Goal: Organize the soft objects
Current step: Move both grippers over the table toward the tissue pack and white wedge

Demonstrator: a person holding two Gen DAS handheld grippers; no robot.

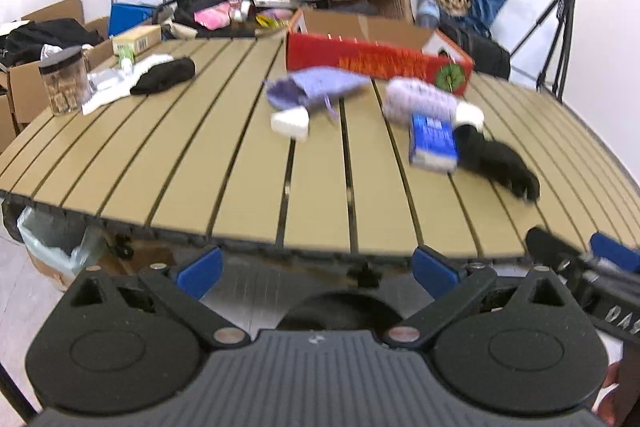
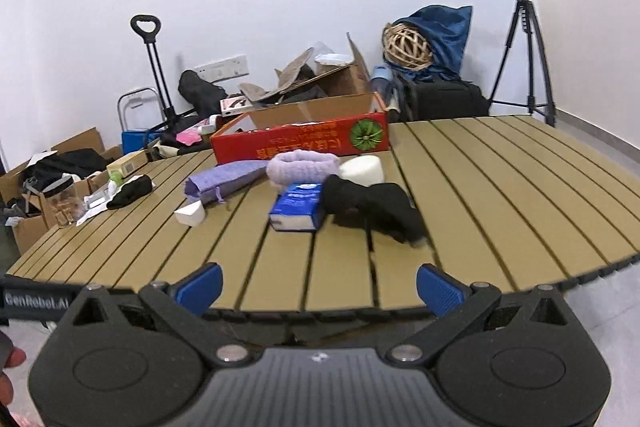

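A tan slatted table (image 2: 500, 187) fills the room's middle. At its far edge sits an open red cardboard box (image 2: 300, 143). Just in front of the box lie the soft things: a black cloth (image 2: 376, 207) crumpled toward the right, a fuzzy lilac roll (image 2: 302, 167) touching the box's front, and a flat purple drawstring pouch (image 2: 224, 179) to the left of the roll. A blue tissue pack (image 2: 298, 211) rests against the black cloth's left side, and a white foam block (image 2: 364, 169) sits behind that cloth. A smaller white wedge (image 2: 190, 215) lies near the pouch. Far left, another black cloth (image 1: 164, 77) lies beside a clear jar (image 1: 64, 79). Both hand-held grippers hover at the near table edge, the left gripper (image 1: 320, 267) and right gripper (image 2: 320, 287) each with jaws spread wide, holding nothing.
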